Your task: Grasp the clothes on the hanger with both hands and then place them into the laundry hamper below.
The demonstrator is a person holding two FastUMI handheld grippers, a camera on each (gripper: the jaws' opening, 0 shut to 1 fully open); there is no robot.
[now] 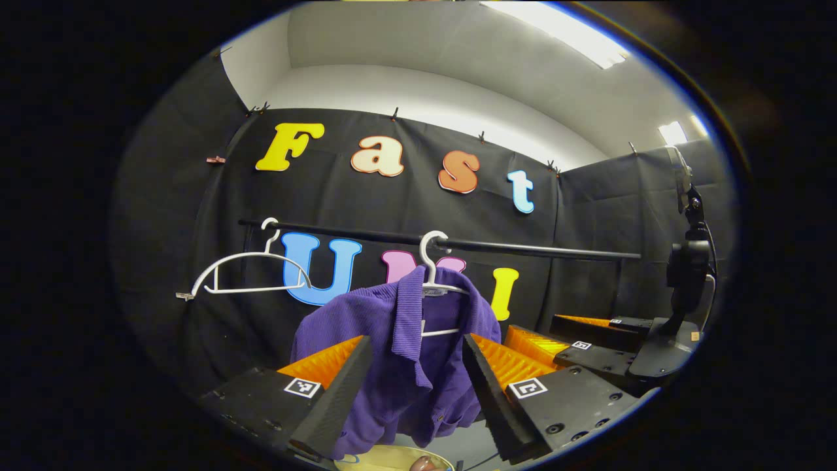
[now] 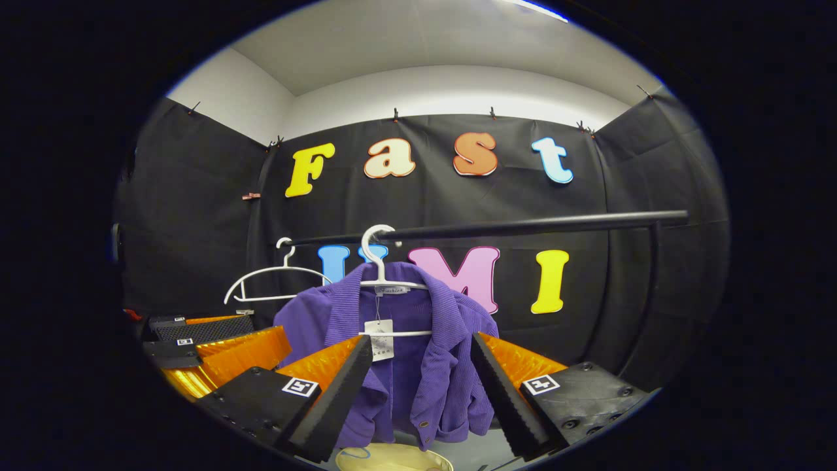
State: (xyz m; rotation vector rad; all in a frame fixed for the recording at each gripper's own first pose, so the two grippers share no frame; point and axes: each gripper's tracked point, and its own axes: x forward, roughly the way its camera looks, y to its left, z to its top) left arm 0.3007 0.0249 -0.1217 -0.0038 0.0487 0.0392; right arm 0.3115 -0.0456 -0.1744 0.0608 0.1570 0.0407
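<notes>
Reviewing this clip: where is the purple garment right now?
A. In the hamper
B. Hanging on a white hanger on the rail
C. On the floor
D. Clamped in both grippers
B: the purple garment hangs from a white hanger hooked over the black rail, both grippers open.

A ribbed purple knit cloth is seen on the garment (image 2: 418, 366), hung from a smooth white plastic hanger (image 2: 379, 261). The rail (image 2: 523, 227) looks matt black; the gripper fingers (image 1: 337, 392) are faced with rough black foam.
</notes>
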